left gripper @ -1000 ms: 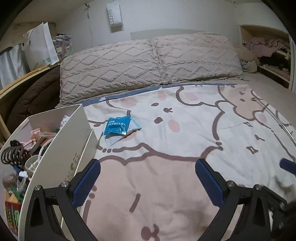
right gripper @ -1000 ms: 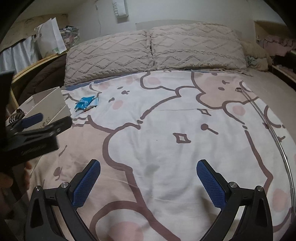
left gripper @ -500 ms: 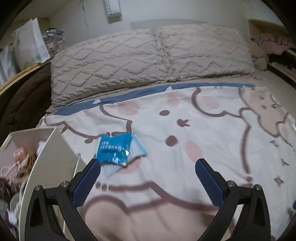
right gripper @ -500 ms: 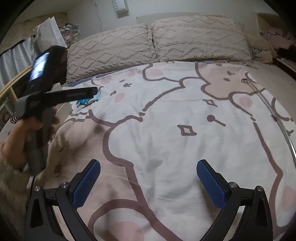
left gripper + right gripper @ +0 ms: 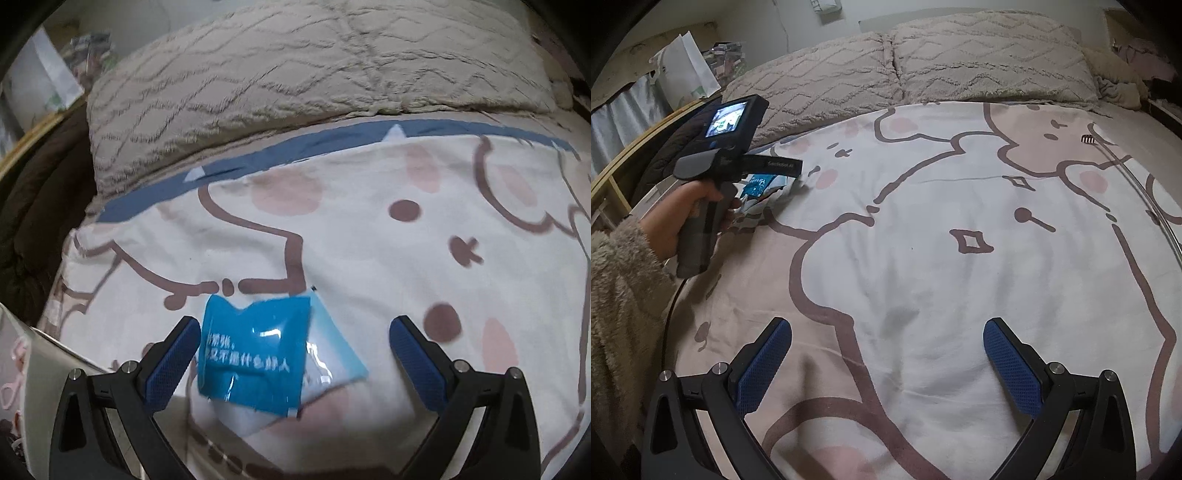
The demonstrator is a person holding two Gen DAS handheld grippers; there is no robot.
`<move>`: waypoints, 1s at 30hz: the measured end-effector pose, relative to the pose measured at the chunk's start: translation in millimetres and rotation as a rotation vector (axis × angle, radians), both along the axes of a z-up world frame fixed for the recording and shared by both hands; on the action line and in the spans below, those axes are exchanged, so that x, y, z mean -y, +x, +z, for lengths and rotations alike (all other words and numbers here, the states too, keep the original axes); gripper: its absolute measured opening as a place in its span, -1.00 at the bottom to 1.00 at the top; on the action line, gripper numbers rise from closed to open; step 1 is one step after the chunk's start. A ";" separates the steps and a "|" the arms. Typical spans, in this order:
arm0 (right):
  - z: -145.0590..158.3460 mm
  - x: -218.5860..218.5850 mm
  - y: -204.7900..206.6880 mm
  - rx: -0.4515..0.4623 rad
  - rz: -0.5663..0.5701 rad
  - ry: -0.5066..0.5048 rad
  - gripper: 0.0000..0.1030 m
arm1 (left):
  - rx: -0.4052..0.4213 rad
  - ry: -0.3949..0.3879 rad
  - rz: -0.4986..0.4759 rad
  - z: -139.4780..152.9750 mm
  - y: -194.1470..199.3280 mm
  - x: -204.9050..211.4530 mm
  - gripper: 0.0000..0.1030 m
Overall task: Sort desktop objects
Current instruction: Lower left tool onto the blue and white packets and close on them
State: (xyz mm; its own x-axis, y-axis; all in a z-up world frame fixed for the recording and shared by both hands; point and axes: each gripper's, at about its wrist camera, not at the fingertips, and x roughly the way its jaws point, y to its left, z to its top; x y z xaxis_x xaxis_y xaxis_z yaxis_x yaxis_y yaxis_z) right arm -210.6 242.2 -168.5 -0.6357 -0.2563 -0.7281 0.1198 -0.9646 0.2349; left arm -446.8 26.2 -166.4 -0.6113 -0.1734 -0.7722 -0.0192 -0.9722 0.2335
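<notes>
Vs. 0.5 s ago: left gripper (image 5: 294,349) has advanced toward the pillows; blue packet (image 5: 255,352) now sits between its fingers, w/ view slightly blurred. Jaws spread wide, holding nothing; left pad (image 5: 173,363) just beside packet's left edge, contact cannot be told. Packet lies flat on cartoon-print bedspread (image 5: 369,258), overlapping a pale clear wrapper (image 5: 334,354). Right gripper (image 5: 887,363) unchanged: jaws wide, empty, over bare bedspread, well apart from packet. Far: textured pillows (image 5: 295,74) at bed head.
</notes>
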 end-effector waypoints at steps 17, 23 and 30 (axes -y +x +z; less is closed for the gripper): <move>-5.6 4.3 -3.5 0.019 0.014 0.030 1.00 | 0.017 0.219 0.230 -6.6 -25.3 42.6 0.01; -6.6 6.0 -4.8 0.027 0.018 0.041 1.00 | 0.010 0.187 0.187 -12.7 -12.6 32.8 -0.13; -6.9 5.5 -5.4 0.030 0.018 0.033 1.00 | -0.006 0.192 0.092 -14.6 30.3 18.1 -0.14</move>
State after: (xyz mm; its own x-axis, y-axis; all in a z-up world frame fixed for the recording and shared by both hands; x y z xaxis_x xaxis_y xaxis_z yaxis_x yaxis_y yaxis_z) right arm -216.0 236.7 -175.4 -0.6091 -0.2429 -0.7550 0.1308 -0.9697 0.2065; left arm -416.5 8.2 -180.9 -0.6045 -0.0785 -0.7927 0.0724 -0.9964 0.0435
